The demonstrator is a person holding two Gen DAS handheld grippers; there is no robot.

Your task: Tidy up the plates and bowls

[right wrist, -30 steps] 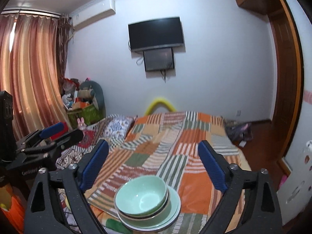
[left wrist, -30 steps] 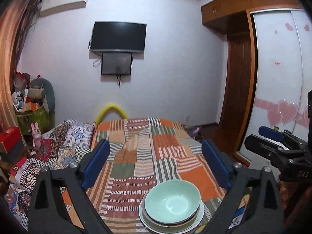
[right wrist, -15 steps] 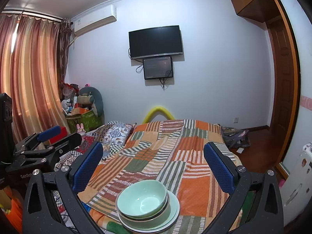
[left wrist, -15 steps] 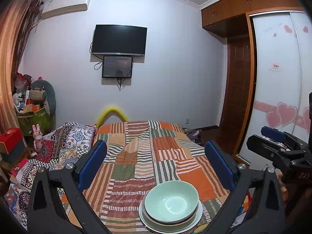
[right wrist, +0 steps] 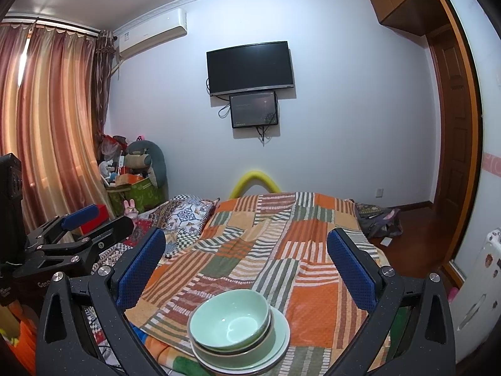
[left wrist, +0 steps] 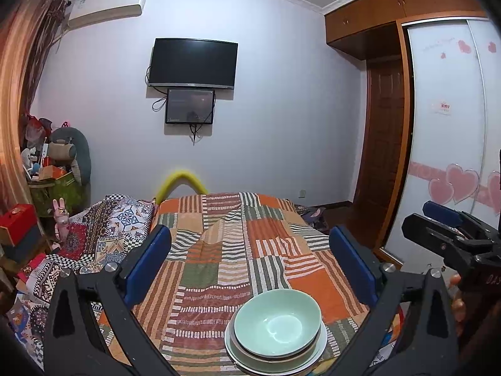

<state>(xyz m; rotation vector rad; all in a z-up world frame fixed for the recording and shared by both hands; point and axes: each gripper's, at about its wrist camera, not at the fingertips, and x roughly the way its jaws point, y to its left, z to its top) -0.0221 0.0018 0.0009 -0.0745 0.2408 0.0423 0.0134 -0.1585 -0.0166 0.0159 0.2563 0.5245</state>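
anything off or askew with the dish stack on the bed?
Nothing spilled or broken. The green bowl is nested upright in the stack of plates, which sits near the edge of the patchwork blanket, a soft surface for dishes. Both tools, left and right, are open and clear of it.

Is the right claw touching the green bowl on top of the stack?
Apart. The right wrist view shows the right claw wide open, bedspread visible between its pads and the green bowl.

walls: pale, television (right wrist: 250, 67) above small screen (right wrist: 253, 109) | left: striped curtains (right wrist: 47, 119), air conditioner (right wrist: 150, 33) | right: wooden door (right wrist: 454, 119), wardrobe (left wrist: 451, 131) | middle: bed with patchwork blanket (right wrist: 281, 235)
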